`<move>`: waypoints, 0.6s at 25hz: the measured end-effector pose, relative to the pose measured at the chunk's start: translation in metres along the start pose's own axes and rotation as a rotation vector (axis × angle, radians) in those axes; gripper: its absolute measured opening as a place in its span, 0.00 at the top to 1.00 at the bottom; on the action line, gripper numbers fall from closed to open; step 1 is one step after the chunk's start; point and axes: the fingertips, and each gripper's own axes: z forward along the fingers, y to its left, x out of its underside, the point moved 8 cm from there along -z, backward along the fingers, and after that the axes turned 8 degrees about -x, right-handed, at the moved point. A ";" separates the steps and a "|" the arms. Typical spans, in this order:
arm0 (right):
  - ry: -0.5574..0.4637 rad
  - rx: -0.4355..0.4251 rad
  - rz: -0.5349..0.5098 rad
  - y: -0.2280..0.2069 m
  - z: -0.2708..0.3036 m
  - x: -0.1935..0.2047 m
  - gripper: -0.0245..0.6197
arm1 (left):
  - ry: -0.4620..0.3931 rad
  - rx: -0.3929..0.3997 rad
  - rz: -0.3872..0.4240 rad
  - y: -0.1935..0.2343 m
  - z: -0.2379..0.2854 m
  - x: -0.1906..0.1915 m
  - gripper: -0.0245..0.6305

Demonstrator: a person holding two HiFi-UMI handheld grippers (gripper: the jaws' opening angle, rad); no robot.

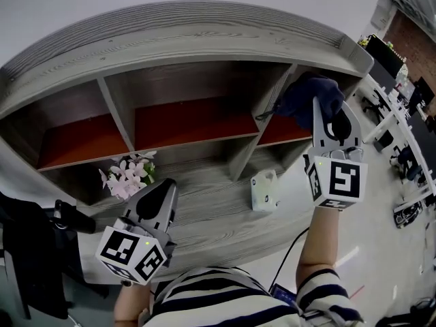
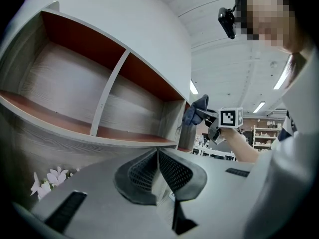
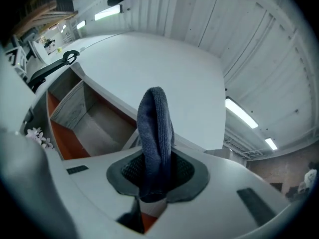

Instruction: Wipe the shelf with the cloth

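The grey wooden shelf (image 1: 204, 39) has three upper compartments with red-brown floors. My right gripper (image 1: 321, 107) is raised in front of the right-hand compartment (image 1: 283, 131), shut on a dark blue cloth (image 1: 305, 95). In the right gripper view the cloth (image 3: 155, 128) stands up bunched between the jaws of the right gripper (image 3: 155, 158). My left gripper (image 1: 165, 188) hangs low over the lower shelf board (image 1: 211, 210), shut with nothing in it. In the left gripper view, the left gripper (image 2: 157, 156) has its jaws pressed together, and the cloth (image 2: 196, 108) shows far off.
Pink artificial flowers (image 1: 128, 176) lie on the lower board just left of my left gripper. A small white object (image 1: 264, 191) stands on the board below the right divider. Desks and chairs (image 1: 402, 135) fill the room to the right.
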 end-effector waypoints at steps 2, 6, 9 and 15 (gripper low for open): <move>-0.057 0.013 0.053 -0.007 0.006 0.004 0.82 | 0.001 -0.007 0.003 0.000 0.001 -0.001 0.92; -0.143 -0.043 0.125 -0.009 0.026 0.015 0.82 | 0.003 -0.016 0.007 0.000 0.002 -0.001 0.92; -0.166 -0.109 0.147 -0.004 0.042 0.024 0.82 | 0.008 -0.023 0.010 -0.001 0.003 0.000 0.92; -0.196 -0.198 0.233 -0.001 0.058 0.036 0.82 | 0.015 -0.043 0.013 0.004 0.003 0.001 0.92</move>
